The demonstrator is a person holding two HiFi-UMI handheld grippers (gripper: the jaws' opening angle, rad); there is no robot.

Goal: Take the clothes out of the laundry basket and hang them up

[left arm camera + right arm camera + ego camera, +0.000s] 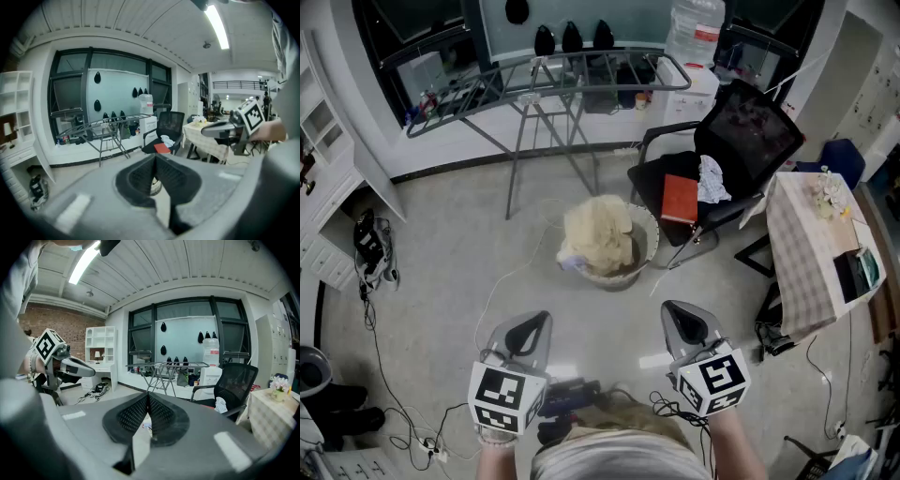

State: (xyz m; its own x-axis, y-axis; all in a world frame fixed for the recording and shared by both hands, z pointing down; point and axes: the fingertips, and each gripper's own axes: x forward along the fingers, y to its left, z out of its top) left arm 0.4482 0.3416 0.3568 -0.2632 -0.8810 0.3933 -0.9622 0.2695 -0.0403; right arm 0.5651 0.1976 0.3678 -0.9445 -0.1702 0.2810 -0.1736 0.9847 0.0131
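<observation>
**Both grippers empty, basket ahead, nothing lifted yet**

Left gripper [155, 161]: pads [139, 178] pressed together tip to tip, nothing between them. Only floor shows through the slit below the tips.

Right gripper [147, 401]: same. Pads [129, 416] meet at the tip and nothing is held.

Head view: both grippers are held low and close to the body, side by side and apart, pointing forward over bare floor.

Basket [646, 246]: on the floor straight ahead, well apart from both tips, roughly centred between them. The clothes [598, 232], a pale fluffy heap, fill it and stand above the rim, leaning to its left side. None hangs outside the basket, as far as I can see.

Rack [553, 73]: grey drying rack beyond the basket, by the window wall. Its bars look bare, though a few dark items sit behind it.

Chair [741, 136]: black, right of the basket, with a red item and a white cloth on the seat. Not part of the job, as I read it.

Step, by my reading: the start, the reach for the first garment.

Next move calls for: stepping or leaning in, opening one gripper's jaws, coming down on the top of the heap and pinching a fold. The second gripper is likely needed to spread the garment before it goes over a bar.
</observation>
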